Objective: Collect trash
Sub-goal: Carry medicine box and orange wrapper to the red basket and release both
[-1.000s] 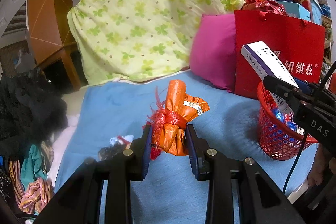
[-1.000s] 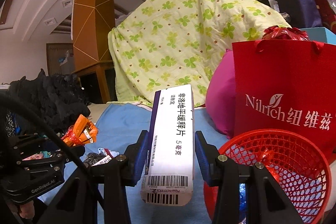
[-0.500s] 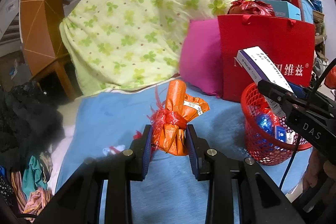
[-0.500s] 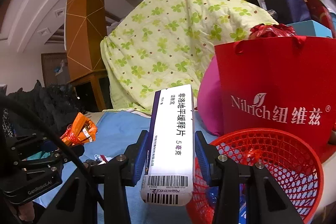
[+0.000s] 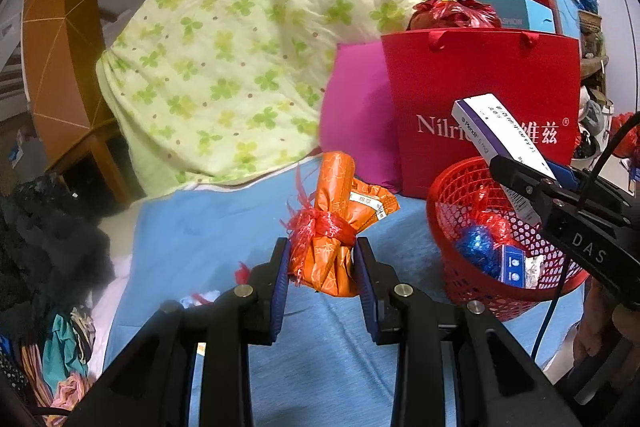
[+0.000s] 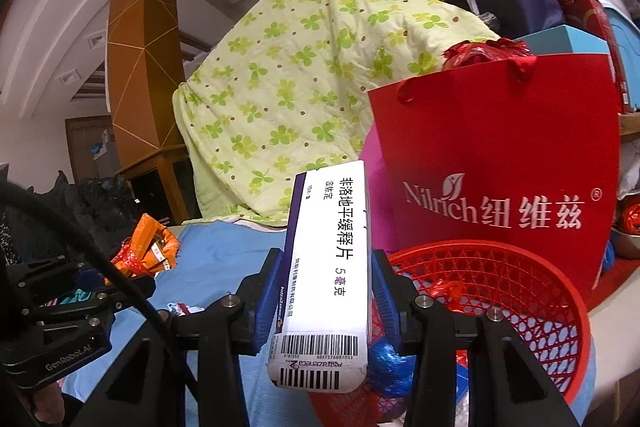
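My left gripper (image 5: 322, 267) is shut on an orange wrapper bundle (image 5: 334, 223) tied with red string, held above the blue sheet (image 5: 208, 227), left of the red mesh basket (image 5: 452, 227). My right gripper (image 6: 326, 291) is shut on a white and purple medicine box (image 6: 330, 267), held upright over the near left rim of the basket (image 6: 520, 291). The box also shows in the left wrist view (image 5: 500, 135) above the basket. The basket holds blue and red wrappers (image 5: 486, 239). The orange bundle shows at the left in the right wrist view (image 6: 146, 247).
A red Nilrich paper bag (image 5: 480, 87) stands right behind the basket, next to a pink pillow (image 5: 356, 123) and a green clover quilt (image 5: 240, 59). Small scraps (image 5: 200, 297) lie on the sheet at left. Dark clothes (image 5: 48, 247) pile at far left.
Both grippers have moved forward and right toward the basket. The medicine box now hangs over the basket's rim. The orange bundle stays gripped and sits nearer the basket.
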Demonstrator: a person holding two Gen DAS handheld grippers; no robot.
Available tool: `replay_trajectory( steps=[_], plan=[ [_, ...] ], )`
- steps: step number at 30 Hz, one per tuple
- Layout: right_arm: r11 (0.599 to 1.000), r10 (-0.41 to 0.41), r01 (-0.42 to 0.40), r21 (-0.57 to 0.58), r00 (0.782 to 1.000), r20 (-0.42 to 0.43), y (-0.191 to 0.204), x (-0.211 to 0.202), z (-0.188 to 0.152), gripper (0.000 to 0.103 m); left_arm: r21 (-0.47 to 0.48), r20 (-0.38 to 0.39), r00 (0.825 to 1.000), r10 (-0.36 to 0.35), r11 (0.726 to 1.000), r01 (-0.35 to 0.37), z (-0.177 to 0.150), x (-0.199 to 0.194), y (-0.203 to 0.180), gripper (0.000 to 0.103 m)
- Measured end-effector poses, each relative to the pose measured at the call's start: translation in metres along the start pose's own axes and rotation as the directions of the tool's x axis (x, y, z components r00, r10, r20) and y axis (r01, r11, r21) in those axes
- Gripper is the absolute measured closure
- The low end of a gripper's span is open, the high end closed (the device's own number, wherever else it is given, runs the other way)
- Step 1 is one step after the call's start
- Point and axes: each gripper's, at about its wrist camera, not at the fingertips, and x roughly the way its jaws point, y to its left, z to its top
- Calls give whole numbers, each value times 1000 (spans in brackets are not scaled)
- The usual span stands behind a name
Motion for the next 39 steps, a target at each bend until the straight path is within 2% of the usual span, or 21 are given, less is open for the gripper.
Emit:
replay_trajectory(
  steps=[31,39],
  plan=[
    [989,-99,97,114,995,11,-74,-27,1,55,120,-8,995,-96,988,96,26,21,-79,69],
    [971,-88,86,223,996,-1,-98,-28,1,55,123,-15,985,-173,977,174,34,43,-104,69]
  ],
)
